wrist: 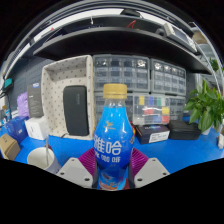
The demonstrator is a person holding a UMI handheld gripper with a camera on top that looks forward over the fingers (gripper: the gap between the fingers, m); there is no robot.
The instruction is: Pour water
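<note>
1. Behind everything runs a wall of grey plastic drawer cabinets [140, 72], with a beige perforated panel [68, 92] standing to one side and a dark flat rectangle [75, 108] propped against it.
2. Work goes on over a bright blue table top [185, 150].
3. Closest to the camera stands a clear plastic bottle of blue drink with a yellow screw cap and a blue label [113, 140], upright, its cap on.
4. It sits between the two pale fingers of the gripper [113, 168]; the pink pads [88, 158] press against it on both sides, so the fingers are clamped on it.
5. Off to one side, beyond the fingers, grows a leafy green potted plant [207, 104], with a black box [153, 132] near it.
6. On the other side a white cup [42, 157] rests on the blue top, apart from the bottle.
</note>
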